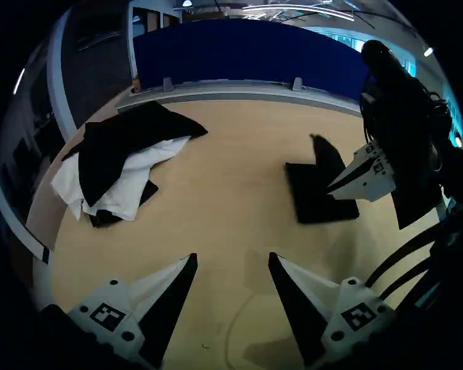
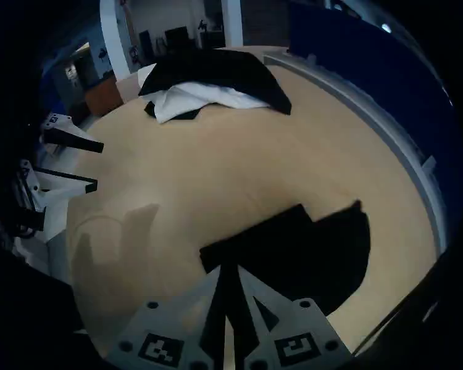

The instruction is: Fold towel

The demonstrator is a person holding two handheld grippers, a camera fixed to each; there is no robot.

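A black towel point(image 2: 293, 246) lies partly folded on the light wooden table point(image 2: 188, 166). My right gripper point(image 2: 230, 271) is at the towel's near edge, shut, with black cloth pinched between its fingers. In the left gripper view the same towel point(image 1: 315, 197) lies at the right, with a flap raised behind the right gripper point(image 1: 331, 185). My left gripper point(image 1: 231, 262) hovers open over bare table with nothing between its fingers. It appears again at the left of the right gripper view point(image 2: 99, 165), well apart from the towel.
A heap of black and white towels point(image 1: 123, 154) lies at the table's far left, also seen as a heap point(image 2: 207, 83) at the far end. A blue partition point(image 1: 244, 52) runs along the back edge of the table. Bare wood separates heap and towel.
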